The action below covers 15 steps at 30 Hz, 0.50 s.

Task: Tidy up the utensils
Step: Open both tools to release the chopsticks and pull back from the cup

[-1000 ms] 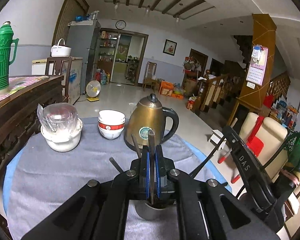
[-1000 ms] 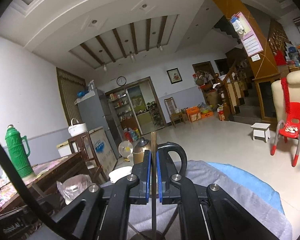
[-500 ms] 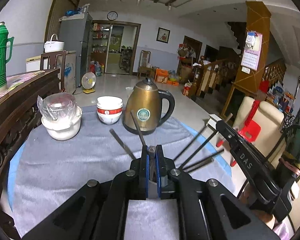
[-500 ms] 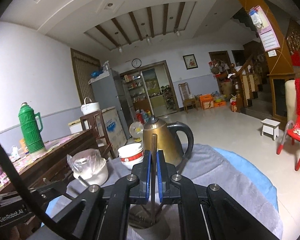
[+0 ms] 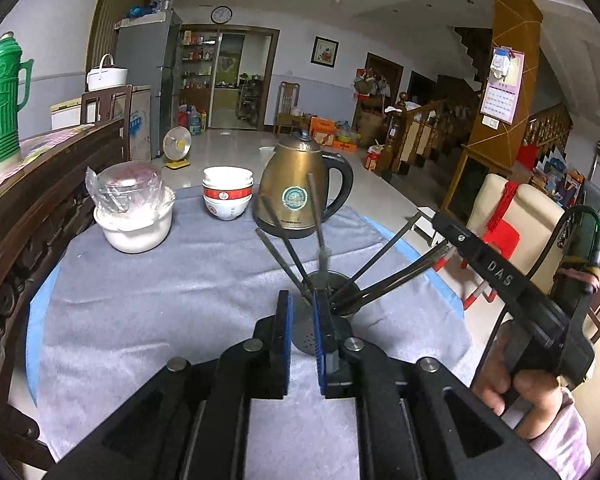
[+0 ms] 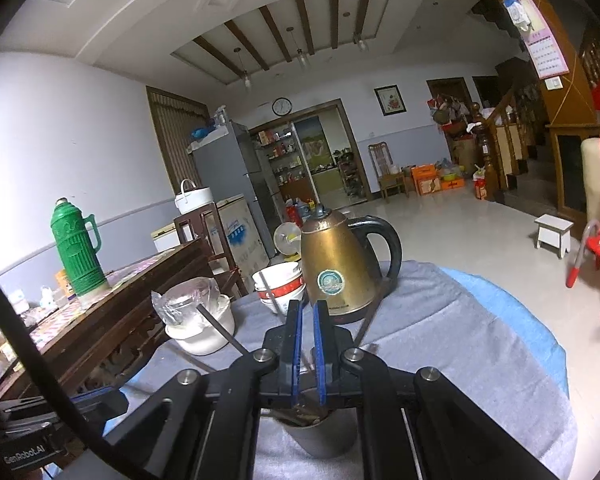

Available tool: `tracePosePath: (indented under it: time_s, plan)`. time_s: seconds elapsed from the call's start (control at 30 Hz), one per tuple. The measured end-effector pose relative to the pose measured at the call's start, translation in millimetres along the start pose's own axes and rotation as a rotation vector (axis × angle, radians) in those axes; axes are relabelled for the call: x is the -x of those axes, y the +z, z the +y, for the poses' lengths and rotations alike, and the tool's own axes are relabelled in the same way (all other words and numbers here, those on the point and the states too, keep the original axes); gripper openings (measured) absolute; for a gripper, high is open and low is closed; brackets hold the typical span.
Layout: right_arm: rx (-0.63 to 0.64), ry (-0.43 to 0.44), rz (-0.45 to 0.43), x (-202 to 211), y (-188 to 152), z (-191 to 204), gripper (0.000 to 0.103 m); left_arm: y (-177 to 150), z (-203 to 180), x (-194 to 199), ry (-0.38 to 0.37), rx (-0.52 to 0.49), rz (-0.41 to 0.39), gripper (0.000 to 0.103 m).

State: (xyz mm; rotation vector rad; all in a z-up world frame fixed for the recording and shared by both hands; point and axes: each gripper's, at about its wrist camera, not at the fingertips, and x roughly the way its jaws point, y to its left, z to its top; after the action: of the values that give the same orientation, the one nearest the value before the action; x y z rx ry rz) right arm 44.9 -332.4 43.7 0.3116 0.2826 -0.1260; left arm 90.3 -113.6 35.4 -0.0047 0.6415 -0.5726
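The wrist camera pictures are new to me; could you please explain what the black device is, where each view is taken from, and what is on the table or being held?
There is no robot here. A person holds a hand-operated gripper in each hand, and each gripper has a wide-angle camera looking along its two blue-padded fingers.

One picture looks over the left gripper. At its right edge you can see the person's hand holding the other gripper. The other picture looks over the right gripper.

On the grey cloth stand a brass kettle, stacked bowls, a white pot and a grey holder cup with dark chopsticks fanned out in it.

The left jaws are opening with nothing between them. The right jaws are nearly closed, with a thin stick blurred between them. I cannot tell whether it is gripped.
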Motion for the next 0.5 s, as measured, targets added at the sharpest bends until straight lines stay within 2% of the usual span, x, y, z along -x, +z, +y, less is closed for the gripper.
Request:
tracePosePath:
  time_s: [0.03,0.1,0.23,0.27,0.33,0.4,0.5]
  plan:
    - [-0.007,0.002,0.002,2,1,-1,0.008,-1,2,3,-0.004,0.002,-0.004,0.022]
    - [-0.023,0.018,0.007,6,2,-5,0.009,-4,7,9,0.005,0.003,-0.017,0.043]
    - [-0.05,0.037,-0.001,18,4,-11,0.012,-8,12,14,0.03,-0.007,-0.012,0.057]
    - [-0.059,0.039,-0.003,22,4,-14,0.017,-11,13,13,0.045,-0.011,0.0,0.062]
    - [-0.073,0.041,-0.006,28,3,-17,0.033,-15,14,13,0.067,-0.013,0.01,0.064]
    - [-0.096,0.051,-0.031,40,1,-24,0.07,-18,15,11,0.088,-0.018,0.022,0.069]
    - [-0.091,0.036,-0.055,56,-2,-30,0.07,-22,14,12,0.127,-0.025,0.033,0.076]
